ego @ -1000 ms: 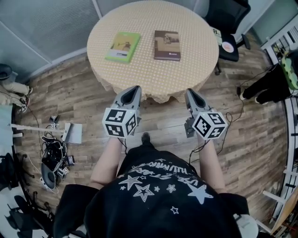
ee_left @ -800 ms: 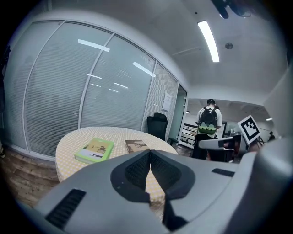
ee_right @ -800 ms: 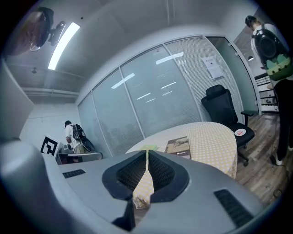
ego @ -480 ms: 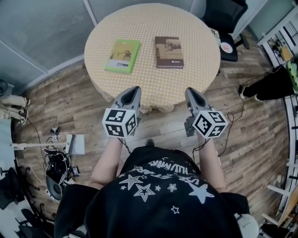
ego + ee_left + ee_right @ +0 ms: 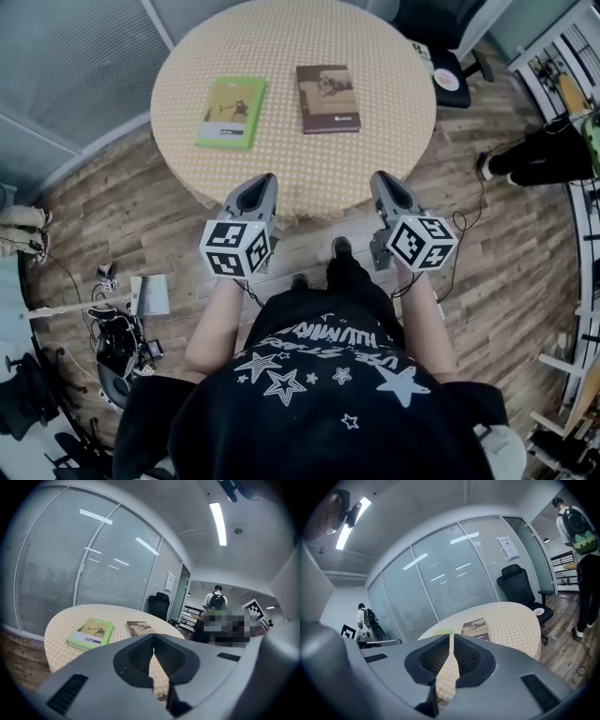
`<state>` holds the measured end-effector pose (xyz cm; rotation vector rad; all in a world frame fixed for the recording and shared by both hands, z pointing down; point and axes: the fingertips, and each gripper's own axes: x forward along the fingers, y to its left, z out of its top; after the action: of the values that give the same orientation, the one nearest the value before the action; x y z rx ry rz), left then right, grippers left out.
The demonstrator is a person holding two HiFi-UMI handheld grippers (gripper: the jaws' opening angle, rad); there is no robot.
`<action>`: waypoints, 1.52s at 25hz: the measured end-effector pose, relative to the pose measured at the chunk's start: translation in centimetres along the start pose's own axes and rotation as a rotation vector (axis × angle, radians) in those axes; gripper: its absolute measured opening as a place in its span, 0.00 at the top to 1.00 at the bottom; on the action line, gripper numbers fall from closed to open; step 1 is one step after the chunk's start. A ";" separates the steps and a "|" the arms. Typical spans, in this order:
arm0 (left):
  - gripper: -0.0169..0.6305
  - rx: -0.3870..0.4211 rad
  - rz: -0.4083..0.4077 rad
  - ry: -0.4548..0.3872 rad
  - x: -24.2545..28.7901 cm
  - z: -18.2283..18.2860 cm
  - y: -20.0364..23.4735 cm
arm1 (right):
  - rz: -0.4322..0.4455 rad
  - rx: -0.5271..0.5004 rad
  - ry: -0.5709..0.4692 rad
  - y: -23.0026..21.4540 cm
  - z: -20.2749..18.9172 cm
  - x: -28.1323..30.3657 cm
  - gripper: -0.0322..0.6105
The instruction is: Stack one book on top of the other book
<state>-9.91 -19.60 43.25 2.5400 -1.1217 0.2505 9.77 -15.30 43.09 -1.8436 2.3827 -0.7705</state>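
1. The green book point(image 5: 231, 112) and the brown book point(image 5: 328, 98) lie flat on the round table point(image 5: 281, 183), side by side but apart; both long axes point away from the person.
2. The left gripper point(image 5: 264, 180) and the right gripper point(image 5: 381, 178) hover at the near table edge; both have their jaws closed together and hold nothing.

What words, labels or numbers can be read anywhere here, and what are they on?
No text can be read for certain.
Green book: print on the cover's pale band, too small.
Brown book: small pale print near the cover's lower edge, too small.
Black shirt: white lettering, upside down, not legible.
Notice on the glass wall: too blurred.
Left marker cube and right marker cube: black-and-white patterns, no words.
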 end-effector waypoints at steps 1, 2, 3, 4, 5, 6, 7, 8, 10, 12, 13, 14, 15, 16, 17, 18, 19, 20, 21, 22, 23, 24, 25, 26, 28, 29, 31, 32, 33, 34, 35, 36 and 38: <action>0.96 -0.003 0.009 0.000 0.1 0.0 0.2 | 0.009 0.000 0.007 -0.1 0.0 0.6 0.90; 0.96 -0.008 0.021 -0.001 0.2 0.1 0.6 | 0.020 0.001 0.013 -0.2 0.1 1.4 0.90; 0.96 -0.013 0.034 -0.001 0.4 0.2 1.0 | 0.032 0.001 0.018 -0.3 0.4 2.3 0.90; 0.96 -0.016 0.047 0.000 0.8 0.4 1.4 | 0.045 0.001 0.021 -0.4 0.6 3.3 0.90; 0.96 -0.015 0.059 0.002 1.3 0.5 1.7 | 0.060 -0.001 0.025 -0.6 0.9 4.1 0.90; 0.96 -0.009 0.069 0.004 1.9 0.7 1.9 | 0.075 -0.007 0.030 -0.8 1.2 5.0 0.90; 0.96 0.000 0.074 0.005 2.6 0.9 1.9 | 0.090 -0.014 0.037 -1.0 1.5 5.8 0.90; 0.96 0.007 0.072 0.002 3.4 1.2 1.9 | 0.103 -0.021 0.046 -1.4 1.8 6.6 0.90; 0.96 0.005 0.035 -0.020 5.1 2.3 1.3 | 0.118 -0.019 0.058 -2.7 2.6 8.3 0.90; 0.96 -0.015 -0.007 -0.044 6.9 3.4 0.6 | 0.129 -0.005 0.063 -4.2 3.6 9.9 0.90; 0.96 -0.019 -0.010 -0.045 7.8 3.7 0.5 | 0.137 -0.003 0.066 -4.8 4.3 10.7 0.90; 0.96 -0.017 -0.001 -0.040 8.8 4.0 0.6 | 0.144 -0.006 0.067 -5.4 4.9 11.4 0.90; 0.96 -0.012 0.013 -0.030 9.6 4.1 0.7 | 0.151 -0.010 0.070 -6.0 5.4 12.1 0.90; 0.96 -0.011 0.027 -0.019 10.4 4.2 0.9 | 0.156 -0.013 0.073 -6.5 5.9 12.7 0.90; 0.96 -0.013 0.036 -0.012 11.2 4.3 0.9 | 0.160 -0.011 0.077 -7.1 6.3 13.2 0.90; 0.96 -0.018 0.042 -0.008 11.9 4.5 1.0 | 0.163 -0.008 0.082 -7.7 6.6 13.7 0.90; 0.96 -0.022 0.045 -0.007 12.5 4.7 0.9 | 0.166 -0.004 0.088 -8.2 6.9 14.2 0.90; 0.96 -0.023 0.049 -0.006 13.1 4.9 0.9 | 0.169 -0.003 0.095 -8.7 7.1 14.7 0.90; 0.96 -0.021 0.055 -0.003 13.7 5.1 0.9 | 0.173 -0.003 0.105 -9.2 7.2 15.1 0.90; 0.96 -0.018 0.062 0.004 14.3 5.2 1.0 | 0.176 -0.002 0.116 -9.7 7.2 15.6 0.90; 0.96 -0.016 0.071 0.014 14.9 5.2 1.1 | 0.179 0.000 0.129 -10.1 7.1 16.1 0.90; 0.96 -0.017 0.079 0.028 15.4 5.0 1.2 | 0.182 0.004 0.144 -10.5 6.9 16.6 0.90; 0.96 -0.019 0.086 0.043 16.0 4.8 1.4 | 0.187 0.010 0.158 -10.8 6.7 17.1 0.90; 0.96 -0.022 0.093 0.059 16.6 4.6 1.5 | 0.192 0.017 0.173 -11.2 6.4 17.6 0.90; 0.96 -0.028 0.112 0.083 17.8 4.3 1.9 | 0.203 0.030 0.203 -11.8 5.9 18.6 0.90; 0.96 -0.028 0.124 0.091 18.3 4.1 2.1 | 0.207 0.034 0.218 -12.1 5.6 19.0 0.89; 0.96 -0.026 0.148 0.103 19.3 3.9 2.5 | 0.218 0.036 0.247 -12.7 5.2 19.7 0.85; 0.96 -0.026 0.159 0.111 19.8 3.7 2.6 | 0.224 0.035 0.261 -12.9 5.1 20.0 0.81; 0.96 -0.027 0.168 0.120 20.2 3.5 2.7 | 0.230 0.035 0.277 -13.1 4.8 20.3 0.77; 0.96 -0.028 0.175 0.131 20.7 3.2 2.8 | 0.235 0.034 0.293 -13.4 4.5 20.5 0.74; 0.96 -0.029 0.180 0.141 21.1 2.9 2.8 | 0.241 0.032 0.311 -13.7 4.2 20.7 0.72; 0.96 -0.031 0.183 0.148 21.5 2.6 2.7 | 0.250 0.028 0.330 -13.9 3.8 20.8 0.70; 0.96 -0.037 0.184 0.157 22.2 2.3 2.5 | 0.275 0.011 0.369 -14.1 2.8 21.2 0.66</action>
<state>3.12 -37.17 48.34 2.3408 -1.2854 0.4634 17.10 -38.19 51.92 -1.4222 2.7579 -1.1715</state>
